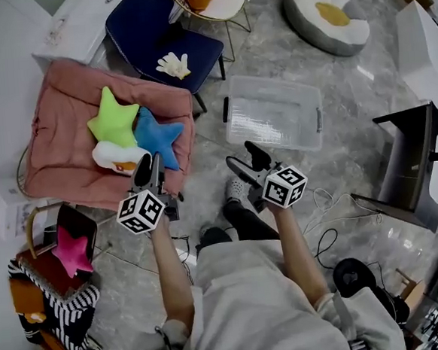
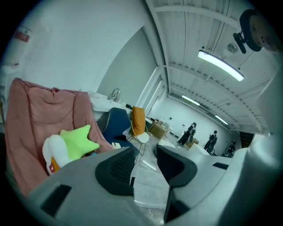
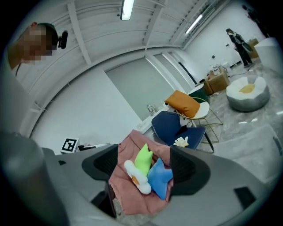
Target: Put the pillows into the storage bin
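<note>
The left forearm (image 1: 170,266) and the right forearm (image 1: 296,241) both reach forward in the head view. The left gripper (image 1: 149,170) points toward 12 o'clock, and its 2 jaws stand a narrow gap apart, empty. The right gripper (image 1: 246,161), at its 3 o'clock and near it, angles toward 11 o'clock. Its 2 jaws stand wider apart and are also empty.

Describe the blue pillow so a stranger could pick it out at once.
Find the big pink cushion left of the clear bin; three pillows lie piled on it. The blue pillow is on the pile's right side, touching the green star and the white pillow. It is star-shaped like the green one, but the only blue one.
</note>
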`<state>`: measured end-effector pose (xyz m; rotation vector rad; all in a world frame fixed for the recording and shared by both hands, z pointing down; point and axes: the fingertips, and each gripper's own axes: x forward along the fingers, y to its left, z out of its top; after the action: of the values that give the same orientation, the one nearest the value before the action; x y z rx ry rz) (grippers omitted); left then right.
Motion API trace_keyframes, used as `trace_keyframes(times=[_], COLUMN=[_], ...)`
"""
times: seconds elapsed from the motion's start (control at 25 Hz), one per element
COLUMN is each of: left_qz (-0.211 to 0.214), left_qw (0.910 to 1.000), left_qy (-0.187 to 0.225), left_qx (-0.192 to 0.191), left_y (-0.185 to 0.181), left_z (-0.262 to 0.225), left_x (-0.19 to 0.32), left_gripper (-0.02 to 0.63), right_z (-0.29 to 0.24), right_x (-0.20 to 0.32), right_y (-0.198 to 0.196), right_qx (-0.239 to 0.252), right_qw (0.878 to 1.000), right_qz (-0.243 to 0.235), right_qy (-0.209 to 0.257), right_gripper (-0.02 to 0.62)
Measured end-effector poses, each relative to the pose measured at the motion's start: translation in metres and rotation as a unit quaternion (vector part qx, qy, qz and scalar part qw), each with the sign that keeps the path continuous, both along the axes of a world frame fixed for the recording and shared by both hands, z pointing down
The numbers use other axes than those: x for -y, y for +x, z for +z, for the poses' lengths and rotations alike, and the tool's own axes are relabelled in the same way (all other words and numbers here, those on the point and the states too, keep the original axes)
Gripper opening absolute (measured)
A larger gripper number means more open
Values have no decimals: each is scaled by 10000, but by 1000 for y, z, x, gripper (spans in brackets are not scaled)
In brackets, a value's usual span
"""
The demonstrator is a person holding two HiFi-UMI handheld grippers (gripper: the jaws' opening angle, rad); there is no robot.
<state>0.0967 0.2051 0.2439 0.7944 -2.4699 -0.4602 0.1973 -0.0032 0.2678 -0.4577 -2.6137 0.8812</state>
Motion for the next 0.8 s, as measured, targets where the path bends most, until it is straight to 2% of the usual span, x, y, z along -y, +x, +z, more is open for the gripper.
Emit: trace_keyframes(times=[0.12,0.24,0.36,0.52,0.6,0.68,0.8], left_qz=[-250,-678,-957,-1320,-1599,-1756,-1835], left_qw=[9997,9973,9943,9892,9842,9797,9757], left_qy=[-55,-216,-380,-387,-415,-607,-839], left_qx=[-36,-149,-283,-500,-637,-747,-853], left_y=[-2,3,7,7,3,-6,-28], left_z=[4,15,23,37,49,65,95], left_x=[-9,-33,-62,-107,-129,-142,-158], left_gripper=[160,160,160,156,155,155,156], right_z=[3,7,16,38,50,62,83], right_x=[14,2,-36,-108,-143,-163,-179], right_y=[-20,-42,-65,-94,-97,-97,-107], right_qx=[-14,110,195,-44,-203,-284,-432], right_qw=[10000,9993,9960,9905,9804,9638,9425], right_qz=[-29,-354,-794,-1366,-1927,-2525,-3066], right_qy=[-65,101,368,156,361,813,1255], right_gripper=[362,362,362,354,354,353,344])
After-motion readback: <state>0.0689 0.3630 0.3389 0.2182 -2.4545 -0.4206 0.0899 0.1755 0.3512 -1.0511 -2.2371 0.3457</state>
